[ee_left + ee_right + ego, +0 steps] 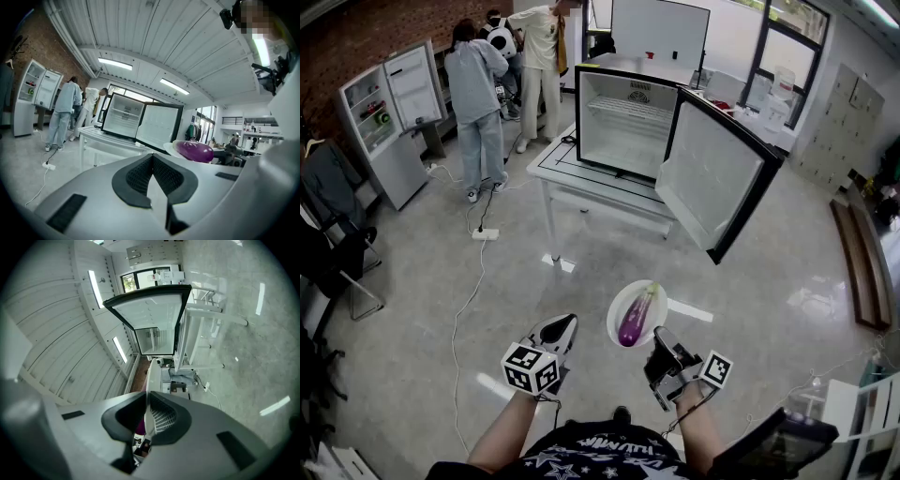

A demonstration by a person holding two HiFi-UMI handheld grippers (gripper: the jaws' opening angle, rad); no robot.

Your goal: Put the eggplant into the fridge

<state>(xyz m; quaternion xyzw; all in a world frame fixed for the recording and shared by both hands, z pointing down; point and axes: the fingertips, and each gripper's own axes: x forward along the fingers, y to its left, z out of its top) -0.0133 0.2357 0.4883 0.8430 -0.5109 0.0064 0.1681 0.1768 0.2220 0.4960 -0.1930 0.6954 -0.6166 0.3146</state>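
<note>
A purple eggplant [637,318] lies on a small white plate [622,330] held above the floor. My right gripper [660,340] is shut on the plate's near rim; in the right gripper view the plate [151,380] runs edge-on between the jaws of the right gripper [149,401]. My left gripper [563,324] hangs just left of the plate, shut with nothing in it. In the left gripper view, the eggplant [194,151] shows beyond the left gripper [151,160]. The black fridge [627,120] stands on a white table [555,167], its door [715,174] swung wide open.
Two or more people stand at the back left near a second open fridge [390,120]. A power strip [485,234] and its cable lie on the floor. A dark chair [336,255] is at the left edge. A bench [862,261] runs along the right.
</note>
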